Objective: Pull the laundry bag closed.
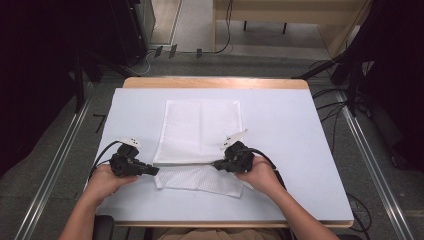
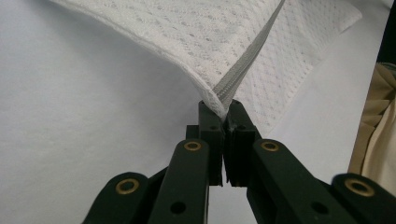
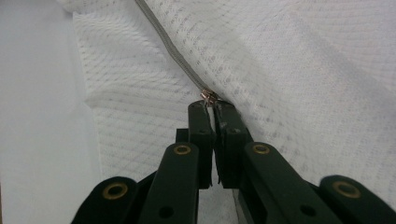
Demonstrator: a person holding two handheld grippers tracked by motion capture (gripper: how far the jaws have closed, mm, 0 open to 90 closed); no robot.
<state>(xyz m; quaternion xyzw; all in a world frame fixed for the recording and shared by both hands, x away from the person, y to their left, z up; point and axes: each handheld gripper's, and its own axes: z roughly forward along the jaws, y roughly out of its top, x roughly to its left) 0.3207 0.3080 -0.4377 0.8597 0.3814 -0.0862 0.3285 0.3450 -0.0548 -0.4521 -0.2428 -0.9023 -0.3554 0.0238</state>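
Both black two-jaw grippers are clamped on a white mesh fabric zip bag that lies flat near the middle of the pale blue-white table cover. At the left, the left gripper has its jaws shut on the bag's near-left corner, right at the end of the grey zipper tape. At the right, the right gripper is closed on the small metal zipper pull, where the tape meets the mesh.

The zipper runs left to right between the two grippers, close to the near edge of the bag, with a strip of mesh lying nearer the person below it. The tape looks taut between the two holds.

As for handling, I judge the bag light, thin and limp: it would fold and bunch under any push and give no resistance of its own. The mesh could snag or stretch if pulled hard, so the sturdier tape end and the pull are the sensible places to hold. Sliding the pull seems to need the other end kept anchored.

The bag appears flat and empty, though the mesh hides its inside.
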